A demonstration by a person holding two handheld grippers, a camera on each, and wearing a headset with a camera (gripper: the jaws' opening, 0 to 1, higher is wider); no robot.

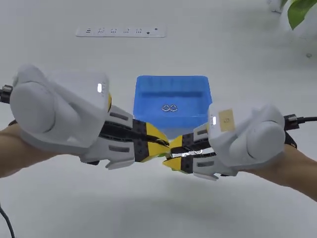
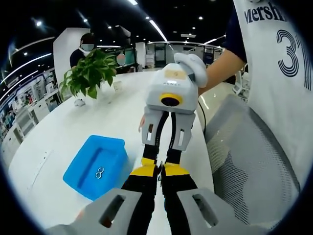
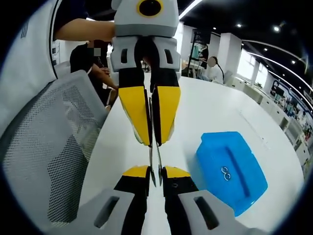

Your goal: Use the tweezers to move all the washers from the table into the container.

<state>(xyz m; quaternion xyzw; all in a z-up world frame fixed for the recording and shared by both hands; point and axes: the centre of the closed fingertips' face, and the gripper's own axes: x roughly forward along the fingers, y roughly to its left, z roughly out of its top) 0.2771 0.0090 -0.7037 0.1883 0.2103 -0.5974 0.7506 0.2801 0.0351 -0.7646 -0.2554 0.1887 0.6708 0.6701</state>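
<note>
Jaws of left gripper (image 3: 153, 140) and right gripper (image 2: 160, 169) tight on slim shiny tweezers (image 3: 153, 157)

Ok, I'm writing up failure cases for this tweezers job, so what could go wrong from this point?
1. The tweezers sit pinched between the left gripper and the right gripper, which meet tip to tip. If either one pulls or lets go unevenly, the tweezers could twist or drop.
2. This happens just in front of the blue container, which holds two washers. A stray swing could probably nudge it.
</note>
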